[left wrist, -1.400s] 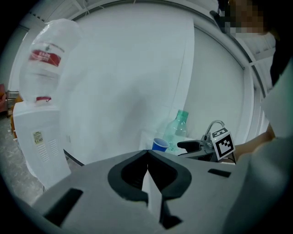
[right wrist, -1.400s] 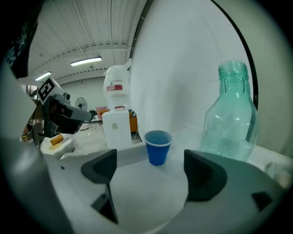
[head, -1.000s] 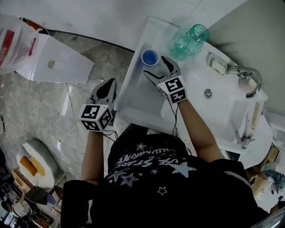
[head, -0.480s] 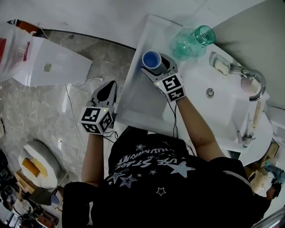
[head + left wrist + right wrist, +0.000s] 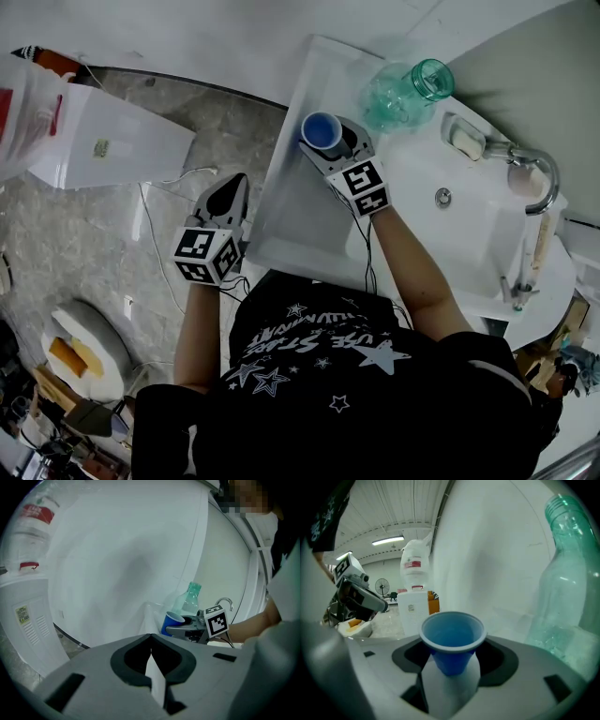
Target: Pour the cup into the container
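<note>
Right gripper [image 5: 331, 141] closing round cup [image 5: 452, 641] — not clamped yet.
Bottle [image 5: 565, 583] upright just to its right; I'd tip that way.

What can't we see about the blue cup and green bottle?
- Blue cup: whether there's liquid inside, unclear in every view.
- Green bottle: its bottom, right gripper view, behind the right gripper, whose jaws are closing around the cup.
- Left gripper view: both too small for detail.

Head view: steeply down over the tabletop [image 5: 300, 202]. Left gripper view: low, from beside it, looking across. Right gripper view: close up. Shared by all three: cup [image 5: 321, 129], bottle [image 5: 398, 86].
</note>
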Demonstrator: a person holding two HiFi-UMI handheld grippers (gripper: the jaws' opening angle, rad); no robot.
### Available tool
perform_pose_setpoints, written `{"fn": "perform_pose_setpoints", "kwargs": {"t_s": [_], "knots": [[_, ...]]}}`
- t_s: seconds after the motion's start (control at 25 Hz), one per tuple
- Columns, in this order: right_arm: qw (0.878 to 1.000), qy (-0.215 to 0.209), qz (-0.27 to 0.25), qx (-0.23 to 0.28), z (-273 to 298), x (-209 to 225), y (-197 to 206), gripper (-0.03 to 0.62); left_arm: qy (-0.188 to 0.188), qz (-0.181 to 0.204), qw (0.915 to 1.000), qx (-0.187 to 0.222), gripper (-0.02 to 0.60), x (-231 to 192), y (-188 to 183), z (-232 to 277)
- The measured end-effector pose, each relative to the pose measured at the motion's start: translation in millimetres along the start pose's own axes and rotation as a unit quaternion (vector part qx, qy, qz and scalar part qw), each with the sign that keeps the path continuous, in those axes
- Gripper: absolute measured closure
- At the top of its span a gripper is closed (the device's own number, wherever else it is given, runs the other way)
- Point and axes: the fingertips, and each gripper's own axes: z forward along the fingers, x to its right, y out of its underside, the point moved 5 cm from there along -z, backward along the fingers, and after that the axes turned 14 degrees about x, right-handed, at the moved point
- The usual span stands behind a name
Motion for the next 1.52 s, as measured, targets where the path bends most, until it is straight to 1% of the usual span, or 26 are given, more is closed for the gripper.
{"fn": "perform_pose_setpoints", "kwargs": {"t_s": [0.24,0.44,0.68,0.88,1.04,1.32,1.52], "knots": [[1.000,0.017,0.003,0.020,-8,3,-19,0.299,0.012,0.002,0.9999,0.002,0.572,0,-6,5],[0.999,0.021,-0.002,0.036,-25,6,-44,0.301,0.028,0.011,0.9995,0.012,0.572,7,-18,10],[0.998,0.028,-0.001,0.058,-60,9,-79,0.303,0.033,0.019,0.9988,0.031,0.572,28,-31,9],[0.998,0.021,0.008,0.066,-98,17,-103,0.303,0.045,0.025,0.9979,0.039,0.572,53,-34,10],[0.998,0.025,0.005,0.060,-129,23,-119,0.304,0.058,0.036,0.9968,0.042,0.572,75,-39,9],[0.998,0.038,-0.012,0.038,-177,44,-142,0.306,0.082,0.049,0.9934,0.064,0.572,112,-54,16],[0.998,0.055,-0.028,0.031,-198,67,-161,0.307,0.085,0.048,0.9914,0.086,0.572,122,-74,22]]}}
